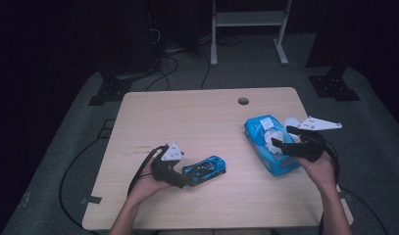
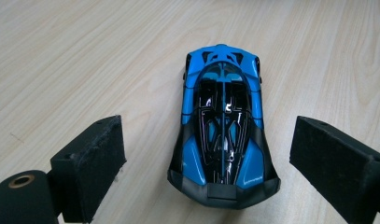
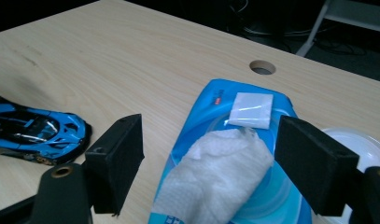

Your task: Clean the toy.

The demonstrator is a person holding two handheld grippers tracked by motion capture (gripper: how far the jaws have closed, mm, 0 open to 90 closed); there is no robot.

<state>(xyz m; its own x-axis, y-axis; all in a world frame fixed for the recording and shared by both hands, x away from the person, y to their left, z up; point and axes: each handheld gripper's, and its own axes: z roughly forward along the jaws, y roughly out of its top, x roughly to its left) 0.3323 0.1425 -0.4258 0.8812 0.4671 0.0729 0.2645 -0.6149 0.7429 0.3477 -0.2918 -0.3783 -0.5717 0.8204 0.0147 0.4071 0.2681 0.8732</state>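
We see the left gripper (image 1: 180,178) in the lower left part of the high view, resting low over the wooden table (image 1: 187,117) with a hand wrapped around its body. In the left gripper view its two black jaws stand wide apart at the lower corners of the frame, and the blue and black toy car (image 2: 223,126) sits on the table between them, in the centre of the frame, with clear gaps of bare wood on both sides. Neither pad touches the car. In the high view the car lies just right of that gripper, a little below the middle of the frame.

We see the right gripper (image 1: 285,144) at the right of the high view, held over a blue pack of wet wipes (image 1: 261,129) that lies on the table at centre right. In the right gripper view its jaws also stand wide, one at lower left and one at right, and a white wipe (image 3: 215,175) sticks up out of the pack's opening between them at the bottom centre. We see no pad pressing on the wipe. A white sticker flap (image 3: 251,110) lies on the pack just above the wipe. A round hole (image 3: 262,67) in the tabletop shows in the upper right.
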